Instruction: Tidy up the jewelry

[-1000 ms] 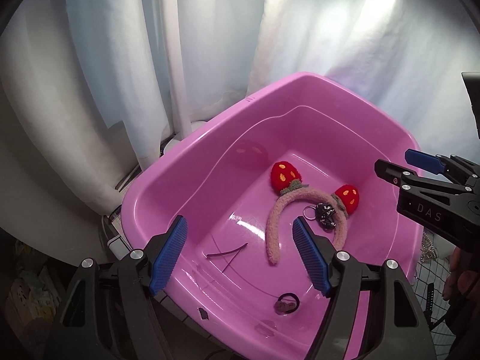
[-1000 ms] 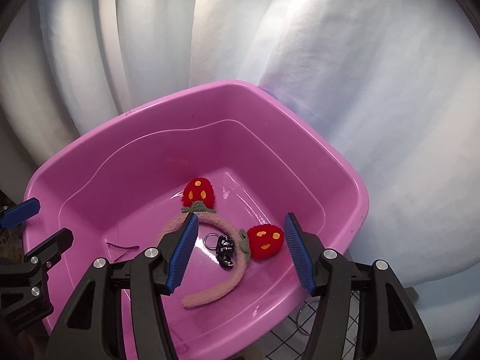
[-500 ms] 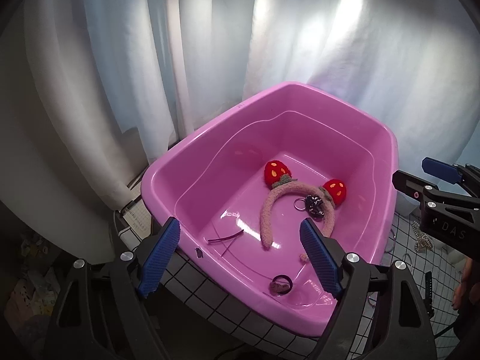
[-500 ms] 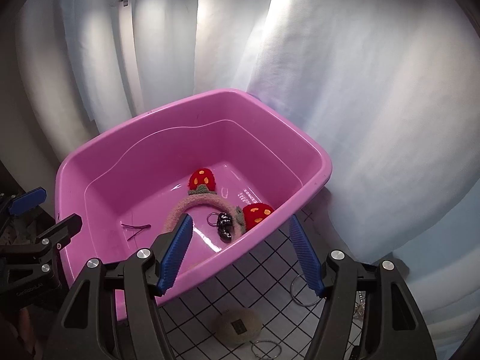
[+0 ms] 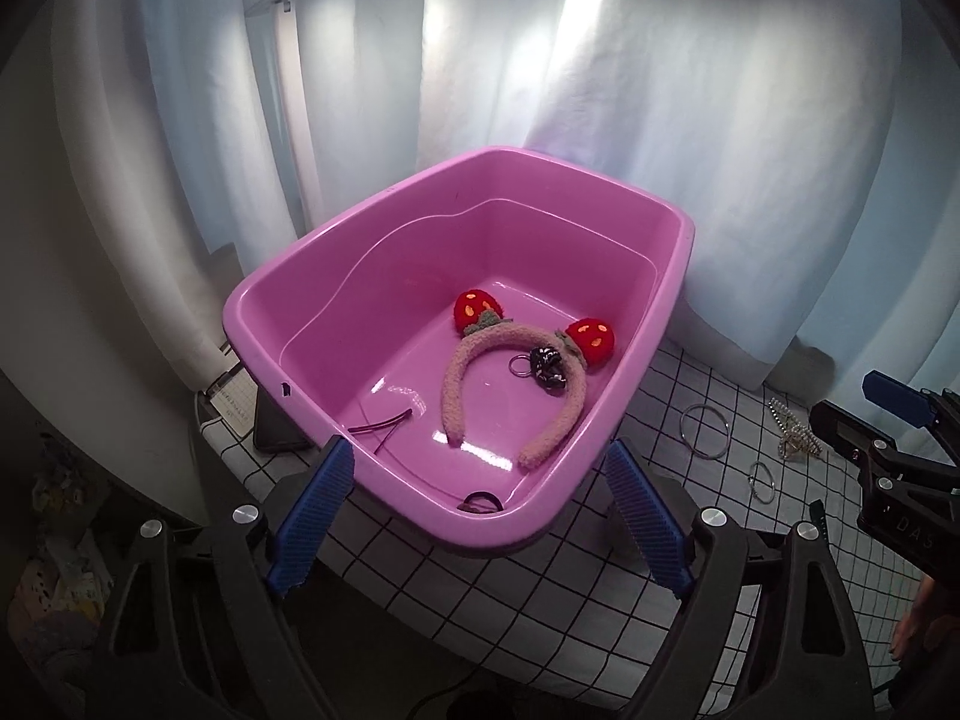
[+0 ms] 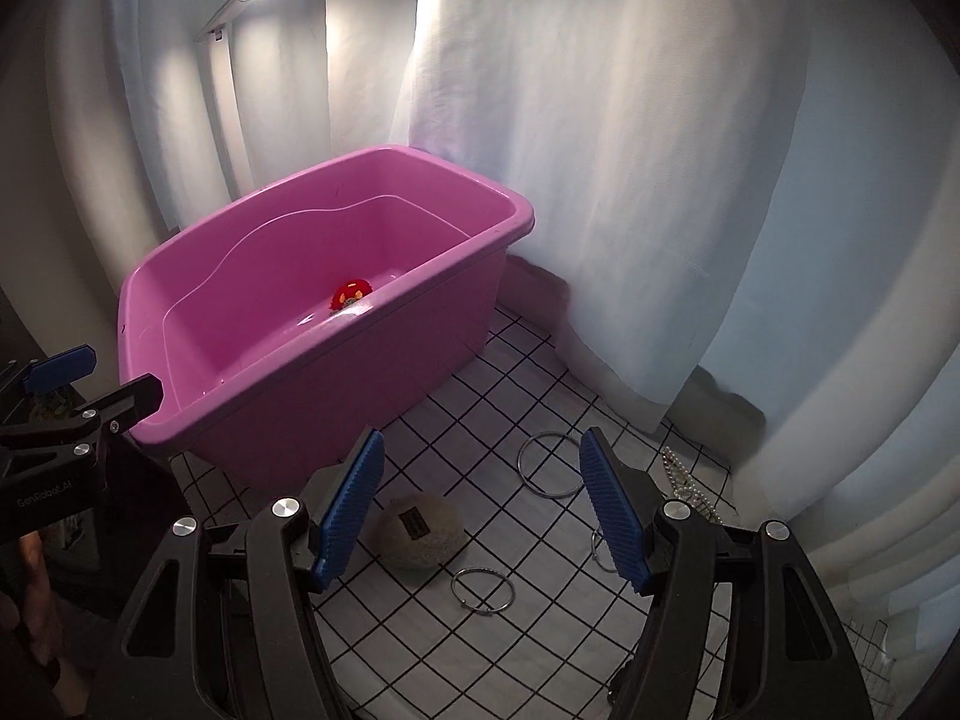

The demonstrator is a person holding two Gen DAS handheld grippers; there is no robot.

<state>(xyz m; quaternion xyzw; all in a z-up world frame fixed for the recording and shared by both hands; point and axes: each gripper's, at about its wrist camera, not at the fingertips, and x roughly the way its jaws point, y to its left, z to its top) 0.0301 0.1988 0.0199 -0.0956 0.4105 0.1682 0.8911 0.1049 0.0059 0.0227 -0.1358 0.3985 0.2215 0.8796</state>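
Observation:
A pink tub [image 5: 288, 312] [image 6: 336, 384] holds a fuzzy pink headband with red strawberries [image 5: 510, 342], a dark charm with a ring [image 5: 546, 363], hairpins [image 5: 384, 420] and a black hair tie [image 5: 480, 501]. My left gripper [image 5: 480, 516] is open and empty above the tub's near rim. My right gripper [image 6: 483, 507] is open and empty above the checked cloth [image 6: 528, 396]. On the cloth lie metal bangles [image 6: 549, 465] [image 6: 483, 588] [image 5: 705, 429], a beige fuzzy ball [image 6: 420, 531] and a pearl chain [image 6: 684, 480] [image 5: 792, 435].
White curtains [image 6: 600, 180] hang close behind the tub and the cloth. A smaller ring [image 5: 762, 480] lies near the pearl chain. The other gripper shows at the side of each view [image 5: 900, 456] [image 6: 66, 414]. Dark clutter sits at the lower left [image 5: 54, 540].
Both grippers have pulled back and up from the tub. The right one has swung right over the cloth, where bangles, ball and chain now show. Both stay open.

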